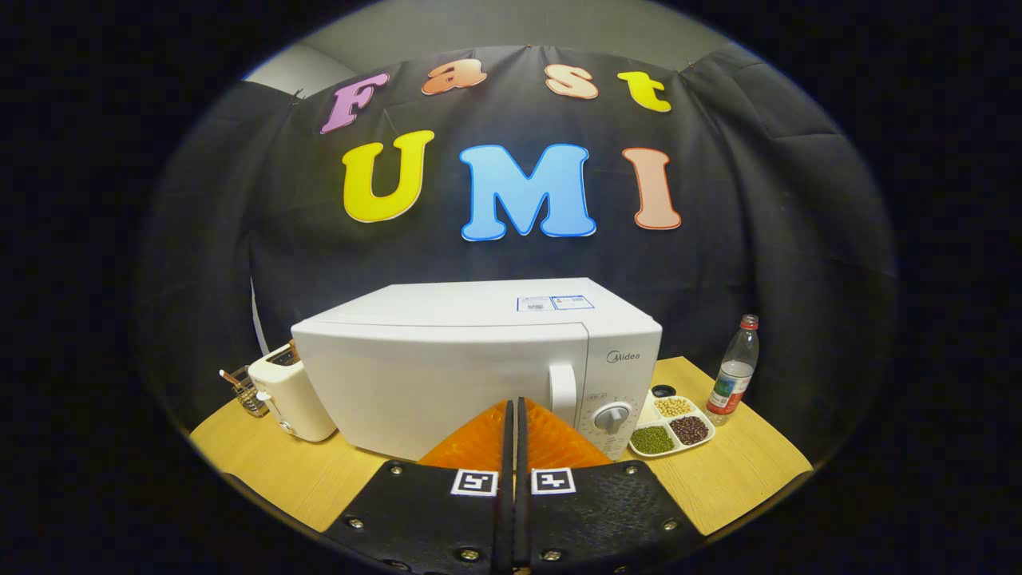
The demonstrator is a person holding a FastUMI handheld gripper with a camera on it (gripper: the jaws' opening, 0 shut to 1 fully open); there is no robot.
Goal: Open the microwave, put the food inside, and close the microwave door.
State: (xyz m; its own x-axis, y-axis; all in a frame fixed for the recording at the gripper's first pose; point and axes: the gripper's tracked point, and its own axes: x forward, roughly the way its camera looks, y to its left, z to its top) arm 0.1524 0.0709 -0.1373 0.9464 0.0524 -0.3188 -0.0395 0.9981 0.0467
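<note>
A white microwave [471,363] stands on the wooden table [742,471] with its door closed. Its door handle [562,393] is a vertical white bar, just left of the control panel and round dial [612,417]. My gripper [513,411] is shut with nothing between the fingers, the tips meeting in front of the door, just left of the handle. A white divided tray of food [672,427], holding green, dark red and pale beans, lies on the table right of the microwave.
A cream toaster [289,395] stands left of the microwave, with a small wire holder [249,393] beside it. A clear water bottle [734,371] with a red cap stands right of the tray. The table's front edge curves close below the fingers.
</note>
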